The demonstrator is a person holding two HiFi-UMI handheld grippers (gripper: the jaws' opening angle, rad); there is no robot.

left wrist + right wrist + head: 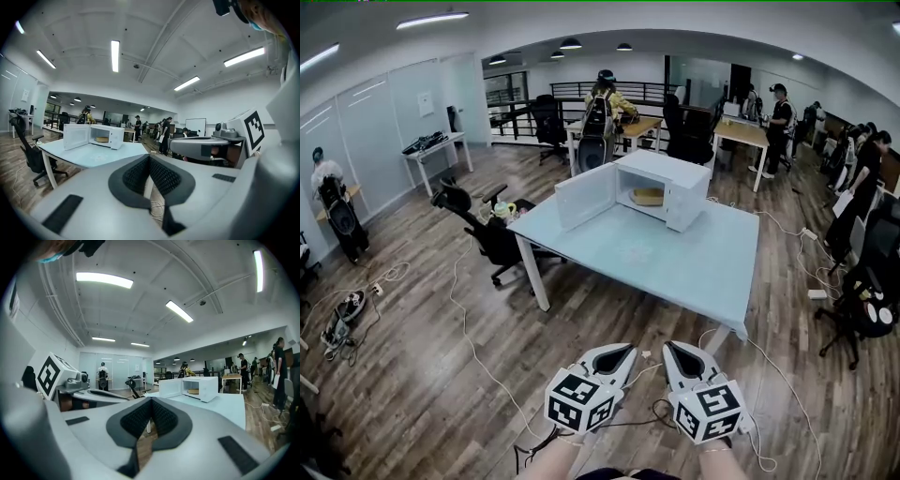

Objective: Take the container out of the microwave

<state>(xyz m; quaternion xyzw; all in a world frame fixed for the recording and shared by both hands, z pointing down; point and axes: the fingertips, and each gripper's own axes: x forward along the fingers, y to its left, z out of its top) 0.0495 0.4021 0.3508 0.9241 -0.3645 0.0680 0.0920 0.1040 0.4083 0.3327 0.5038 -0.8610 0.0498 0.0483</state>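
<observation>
Microwave (675,187), white and boxy, is seen open on a pale desk (675,267), tan container (649,196) inside half hidden. Left claw (622,352) and right claw (672,349) are held closed, empty.

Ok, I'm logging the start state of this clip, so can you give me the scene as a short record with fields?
microwave: white, on the table
door: swung open
container: yellowish, inside the microwave
left gripper: shut, empty, short of the table
right gripper: shut, empty, beside the left one
task stage: not begun, container untouched
</observation>
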